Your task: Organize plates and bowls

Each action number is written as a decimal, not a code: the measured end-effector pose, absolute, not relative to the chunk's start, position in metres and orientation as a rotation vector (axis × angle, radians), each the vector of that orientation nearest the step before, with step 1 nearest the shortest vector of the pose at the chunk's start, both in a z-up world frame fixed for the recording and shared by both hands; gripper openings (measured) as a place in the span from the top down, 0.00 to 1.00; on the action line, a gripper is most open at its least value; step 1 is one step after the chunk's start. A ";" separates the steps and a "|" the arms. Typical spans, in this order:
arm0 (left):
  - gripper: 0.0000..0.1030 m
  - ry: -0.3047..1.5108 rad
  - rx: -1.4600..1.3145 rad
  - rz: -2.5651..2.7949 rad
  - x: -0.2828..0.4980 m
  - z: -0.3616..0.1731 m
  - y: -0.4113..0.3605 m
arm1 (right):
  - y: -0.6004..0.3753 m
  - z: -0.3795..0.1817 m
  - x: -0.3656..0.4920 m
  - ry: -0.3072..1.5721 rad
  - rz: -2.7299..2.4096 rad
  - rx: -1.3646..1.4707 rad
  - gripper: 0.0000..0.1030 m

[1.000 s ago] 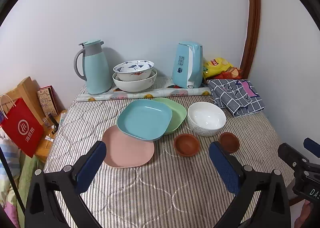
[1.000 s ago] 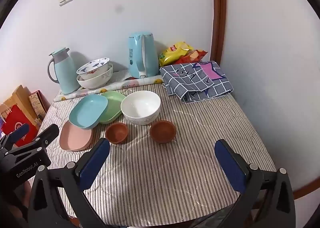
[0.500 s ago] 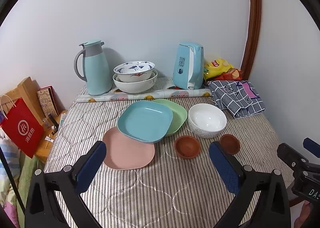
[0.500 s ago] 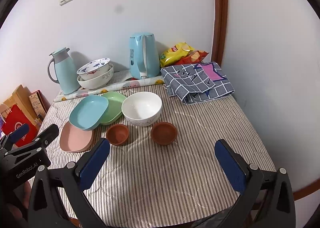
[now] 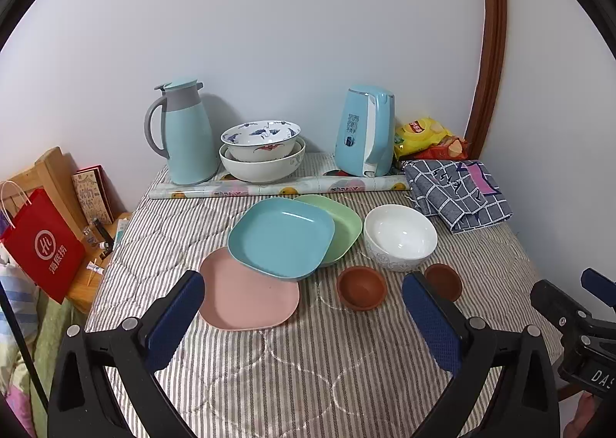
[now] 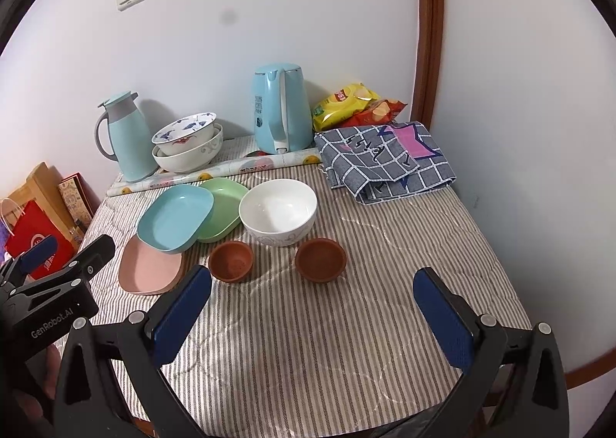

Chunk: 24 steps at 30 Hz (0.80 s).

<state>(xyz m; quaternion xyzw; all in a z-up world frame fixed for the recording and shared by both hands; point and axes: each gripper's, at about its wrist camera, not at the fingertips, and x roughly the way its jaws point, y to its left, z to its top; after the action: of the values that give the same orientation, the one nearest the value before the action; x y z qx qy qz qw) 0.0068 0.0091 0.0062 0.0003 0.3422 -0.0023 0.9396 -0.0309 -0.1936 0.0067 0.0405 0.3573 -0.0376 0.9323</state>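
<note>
The left tongs [image 5: 302,307] are spread wide and hold nothing. They hang over the near part of the striped tablecloth [image 5: 308,372]. The right tongs [image 6: 312,303] are spread wide too, and they are empty.

Just past the left tongs' left finger lies a pink plate [image 5: 250,295]. A blue plate [image 5: 281,236] leans on its far edge and also sits over a green plate [image 5: 338,222] behind it. Between the left tongs' fingers is a small brown bowl [image 5: 361,288]. A second small brown bowl [image 5: 442,280] peeks out right behind the right finger. Past these two stands a big white bowl [image 5: 400,236], beside the green plate.

Further back, by the wall, two painted bowls [image 5: 261,149] sit one inside the other. To their left is a light blue jug [image 5: 184,134]. To their right is a light blue kettle [image 5: 365,130]. A rolled-up sheet with fruit pictures [image 5: 277,189] lies in front of them. Far to the right are a folded checked cloth [image 5: 458,191] and chip bags [image 5: 427,134].

Off the table, left of the left tongs, stands a red paper bag [image 5: 42,245].
</note>
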 end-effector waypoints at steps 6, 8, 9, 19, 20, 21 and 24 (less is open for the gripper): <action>0.00 0.699 -0.004 -0.006 0.008 0.007 0.010 | -0.193 0.007 -0.029 0.732 -0.071 0.084 0.00; 0.00 0.699 -0.006 -0.006 0.008 0.007 0.010 | -0.192 0.007 -0.028 0.733 -0.072 0.082 0.00; 0.00 0.698 -0.005 -0.008 0.008 0.007 0.010 | -0.192 0.007 -0.028 0.733 -0.070 0.083 0.00; 0.00 0.703 -0.007 -0.008 0.011 0.008 0.012 | -0.190 0.007 -0.024 0.736 -0.067 0.077 0.00; 0.00 0.704 -0.010 -0.010 0.011 0.008 0.012 | -0.189 0.007 -0.023 0.738 -0.069 0.077 0.00; 0.00 0.703 -0.011 -0.013 0.012 0.009 0.012 | -0.190 0.007 -0.023 0.739 -0.071 0.077 0.00; 0.00 0.705 -0.013 -0.013 0.012 0.009 0.013 | -0.190 0.007 -0.022 0.740 -0.073 0.083 0.00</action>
<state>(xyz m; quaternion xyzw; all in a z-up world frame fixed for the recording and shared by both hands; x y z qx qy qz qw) 0.0119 0.0126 0.0087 -0.0062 0.3452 -0.0065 0.9385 -0.0224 -0.1898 0.0073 0.0404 0.3616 -0.0356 0.9308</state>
